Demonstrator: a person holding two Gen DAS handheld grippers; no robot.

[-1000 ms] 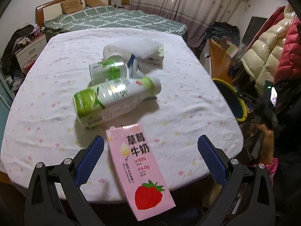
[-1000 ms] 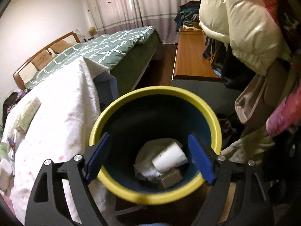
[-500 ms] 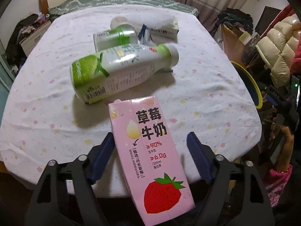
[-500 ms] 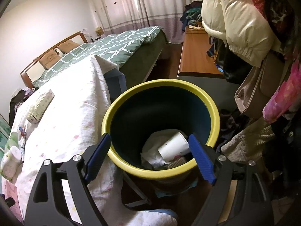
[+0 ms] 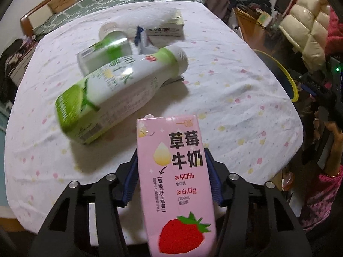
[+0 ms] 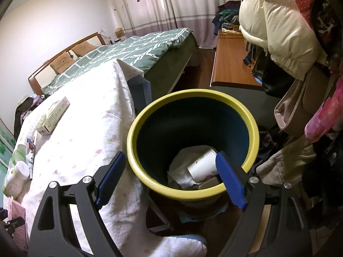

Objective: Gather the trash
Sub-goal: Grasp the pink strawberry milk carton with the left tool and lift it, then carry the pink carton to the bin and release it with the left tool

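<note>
My left gripper [image 5: 171, 177] is shut on a pink strawberry milk carton [image 5: 174, 177] at the near edge of the table [image 5: 246, 111]. Behind it lie a green-and-white bottle [image 5: 120, 94], a green can [image 5: 105, 51], a small wrapper [image 5: 142, 38] and a flat box [image 5: 167, 26]. My right gripper [image 6: 171, 177] is open and empty, above the near rim of the yellow-rimmed bin [image 6: 133, 128], which holds a paper cup [image 6: 203, 165] and crumpled paper. The bin's rim also shows at the table's right in the left wrist view [image 5: 289, 79].
The table wears a white dotted cloth. A bed [image 6: 133, 49] stands behind it. A wooden desk [image 6: 229, 68] and hanging coats [image 6: 278, 25] crowd the right side beyond the bin. The person's hand [image 5: 334, 141] shows at the right.
My left gripper has closed on the pink carton, which was lying between open fingers before. My right gripper has drawn back and up from the bin, still open.
</note>
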